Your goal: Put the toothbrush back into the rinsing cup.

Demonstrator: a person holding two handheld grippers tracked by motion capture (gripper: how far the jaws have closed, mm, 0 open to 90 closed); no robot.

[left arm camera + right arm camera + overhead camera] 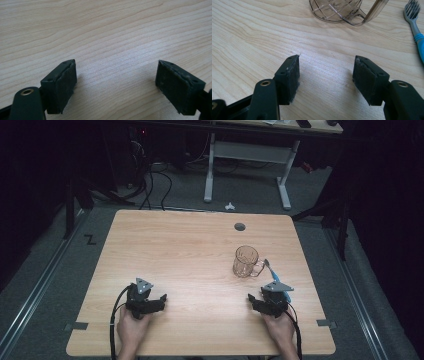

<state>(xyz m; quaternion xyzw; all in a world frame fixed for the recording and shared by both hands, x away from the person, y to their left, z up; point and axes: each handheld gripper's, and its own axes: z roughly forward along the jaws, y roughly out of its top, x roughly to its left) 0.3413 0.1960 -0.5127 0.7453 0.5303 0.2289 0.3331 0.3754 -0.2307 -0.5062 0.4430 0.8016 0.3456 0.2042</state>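
A clear brownish mug [245, 261] with a handle stands upright on the right half of the wooden table [180, 250]. In the right gripper view the mug [337, 10] is just ahead of the jaws, with a grey-and-blue toothbrush [415, 30] lying to its right. The toothbrush [271, 271] lies beside the mug's handle in the high view. My right gripper [256, 301] rests near the front right, jaws open and empty [325, 75]. My left gripper [156, 301] rests at the front left, open over bare wood [116, 82].
A round cable hole [239, 226] sits near the table's far edge. Beyond the table stands a white-legged desk [247, 155] with cables on the floor. Hands [131, 330] hold both grippers at the near edge.
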